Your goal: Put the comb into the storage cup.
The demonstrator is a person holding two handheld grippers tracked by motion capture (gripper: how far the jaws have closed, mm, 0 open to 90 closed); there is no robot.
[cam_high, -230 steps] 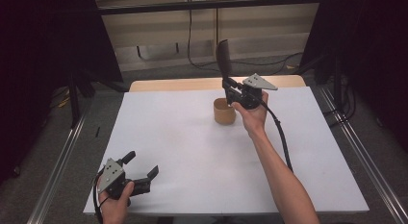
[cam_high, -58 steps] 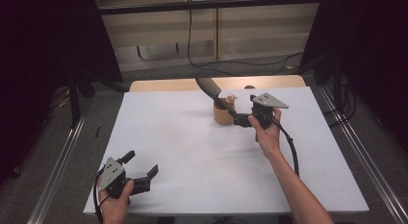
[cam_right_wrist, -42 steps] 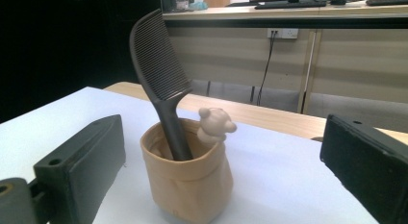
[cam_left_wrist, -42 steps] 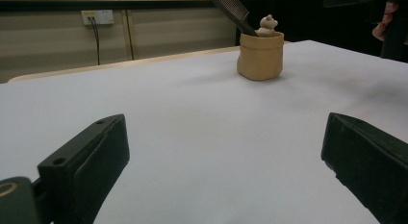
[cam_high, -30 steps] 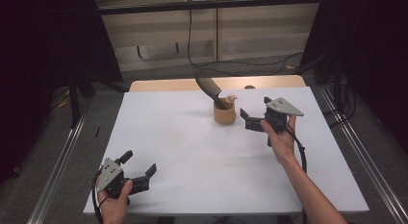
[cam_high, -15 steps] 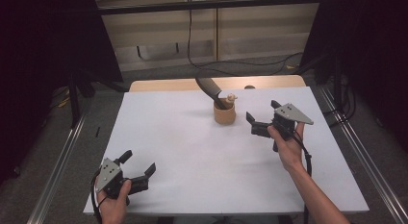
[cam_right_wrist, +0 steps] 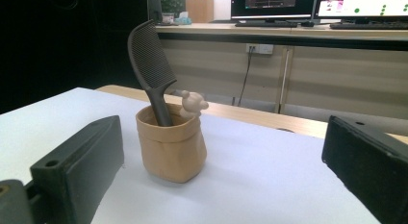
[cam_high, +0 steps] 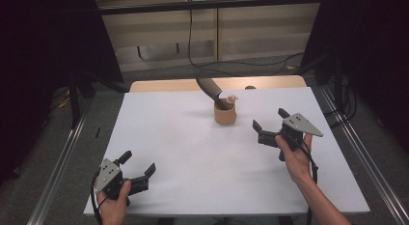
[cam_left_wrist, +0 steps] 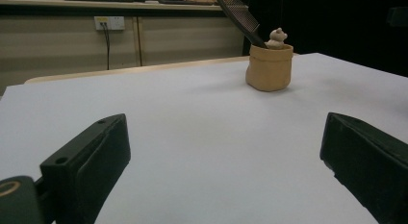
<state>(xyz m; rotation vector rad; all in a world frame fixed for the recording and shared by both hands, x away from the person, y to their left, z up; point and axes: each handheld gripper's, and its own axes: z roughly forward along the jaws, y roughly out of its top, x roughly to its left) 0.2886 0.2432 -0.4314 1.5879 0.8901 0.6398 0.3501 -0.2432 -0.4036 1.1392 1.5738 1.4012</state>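
White sheeting covers the table [cam_high: 193, 152], which fills the middle of the high view, with a strip of bare wood along its far edge and dark floor to both sides. Behind it runs a pale wall with a socket and a hanging cable.

Slightly right of centre and toward the top of that view stands a tan cup [cam_high: 225, 114], soft-sided with a rolled rim. A dark comb [cam_high: 210, 91] sits in it handle-down, its toothed end leaning up and to the left, past the rim. A small pale figure [cam_high: 232, 98] peeks over the rim on the right side of the cup.

At the right of the high view, the right gripper [cam_high: 269, 126] is held just above the sheet, below and to the right of the cup and apart from it. Its jaws are spread wide and hold nothing. In the right gripper view the cup [cam_right_wrist: 172, 143] stands between the two jaws, farther off, left of centre, with the comb [cam_right_wrist: 150, 65] rising above it.

At the lower left of the high view, the left gripper [cam_high: 138, 163] rests near the table's near edge, well apart from the cup, jaws likewise spread and empty. In the left gripper view the cup [cam_left_wrist: 269, 68] is at the upper right.
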